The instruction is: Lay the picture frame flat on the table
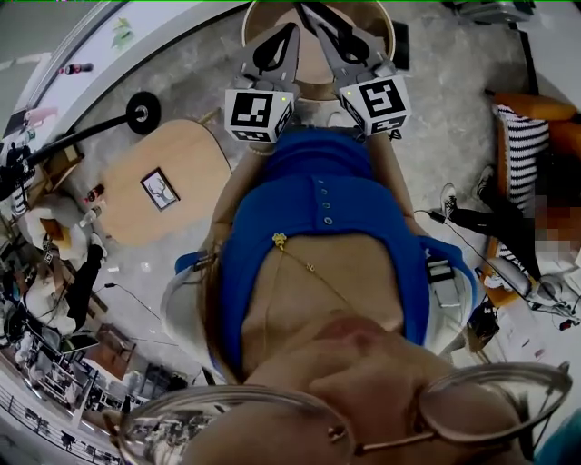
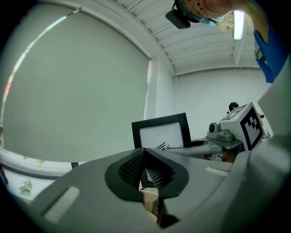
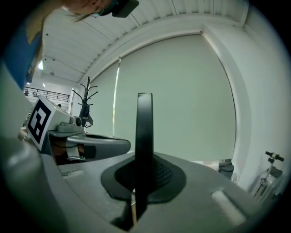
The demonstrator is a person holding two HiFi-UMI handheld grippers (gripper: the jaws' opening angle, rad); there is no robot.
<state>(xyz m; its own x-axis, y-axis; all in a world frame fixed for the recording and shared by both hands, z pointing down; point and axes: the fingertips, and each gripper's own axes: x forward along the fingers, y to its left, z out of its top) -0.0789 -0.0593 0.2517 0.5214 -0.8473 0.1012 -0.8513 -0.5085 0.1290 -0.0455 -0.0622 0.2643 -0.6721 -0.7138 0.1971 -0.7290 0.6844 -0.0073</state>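
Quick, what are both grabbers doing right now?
Left gripper: jaws closed; holding anything cannot be told.
Right gripper: jaws closed on the edge of the picture frame.

Both forearms reach out from the chest, the left forearm (image 1: 238, 186) and right forearm (image 1: 388, 173) close together, with the two tips converging. The left hand-held gripper (image 1: 289, 34) has its jaws drawn together. The right hand-held gripper (image 1: 315, 13) points roughly level (marker cube up), its jaws clamped on the frame (image 3: 144, 136) edge.
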